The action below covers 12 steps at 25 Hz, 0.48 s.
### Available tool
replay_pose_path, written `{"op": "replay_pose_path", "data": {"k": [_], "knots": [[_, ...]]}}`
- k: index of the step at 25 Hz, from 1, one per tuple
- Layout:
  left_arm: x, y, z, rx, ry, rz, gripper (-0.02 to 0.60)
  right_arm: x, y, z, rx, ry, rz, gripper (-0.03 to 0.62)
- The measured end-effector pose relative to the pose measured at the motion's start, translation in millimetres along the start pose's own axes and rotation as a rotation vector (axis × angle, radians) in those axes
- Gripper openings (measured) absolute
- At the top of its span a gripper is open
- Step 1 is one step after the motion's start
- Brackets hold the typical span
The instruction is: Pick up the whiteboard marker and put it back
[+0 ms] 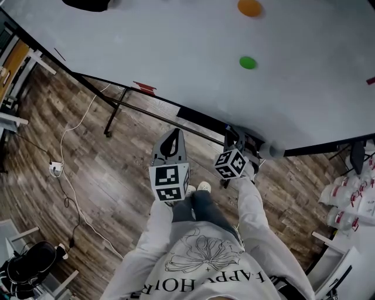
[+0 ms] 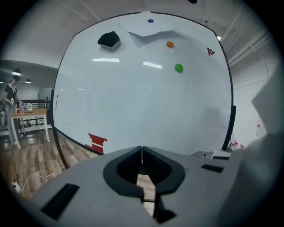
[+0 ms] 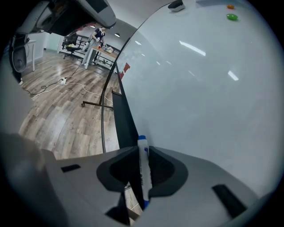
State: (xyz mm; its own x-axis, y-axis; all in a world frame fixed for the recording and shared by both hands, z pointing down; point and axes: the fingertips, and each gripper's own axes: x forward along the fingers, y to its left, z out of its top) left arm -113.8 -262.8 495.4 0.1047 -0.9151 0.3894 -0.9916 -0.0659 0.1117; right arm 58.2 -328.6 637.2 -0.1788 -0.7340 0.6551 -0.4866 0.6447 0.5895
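The whiteboard marker (image 3: 143, 165), white with a blue cap, stands upright between the jaws of my right gripper (image 3: 143, 150), which is shut on it. Its cap points at the black tray ledge (image 3: 124, 120) along the bottom of the whiteboard (image 3: 199, 88). In the head view the right gripper (image 1: 237, 137) is close to that ledge (image 1: 199, 117), and the marker itself is hidden there. My left gripper (image 1: 173, 136) hangs beside it over the floor. Its jaws are shut with nothing in them (image 2: 142, 150), and it faces the whiteboard (image 2: 142, 97).
On the board are a green magnet (image 1: 248, 62), an orange magnet (image 1: 250, 7), a black eraser (image 2: 109, 39), a pinned sheet (image 2: 146, 25) and red marks (image 1: 145, 88). A cable and power strip (image 1: 55, 169) lie on the wood floor. White bottles (image 1: 345, 199) stand at the right.
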Motion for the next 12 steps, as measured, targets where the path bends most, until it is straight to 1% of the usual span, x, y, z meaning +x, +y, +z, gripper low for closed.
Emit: {"op": "replay_pose_path", "data": {"k": [6,9,12], "knots": [[-2.0,3.2,-1.2,-0.003,-0.001,0.006,0.006,5.5,11.1,-2.9,0.061,0.004,0.051,0.084],[-3.2,5.3,0.0,-0.002,-0.001,0.008,0.006,5.8,13.3,-3.8,0.075,0.004,0.056,0.1],[-4.5,5.8,2.0,0.0,-0.006,0.008,0.006,2.4,10.5,-2.2,0.103,-0.006,0.054,0.1]]}}
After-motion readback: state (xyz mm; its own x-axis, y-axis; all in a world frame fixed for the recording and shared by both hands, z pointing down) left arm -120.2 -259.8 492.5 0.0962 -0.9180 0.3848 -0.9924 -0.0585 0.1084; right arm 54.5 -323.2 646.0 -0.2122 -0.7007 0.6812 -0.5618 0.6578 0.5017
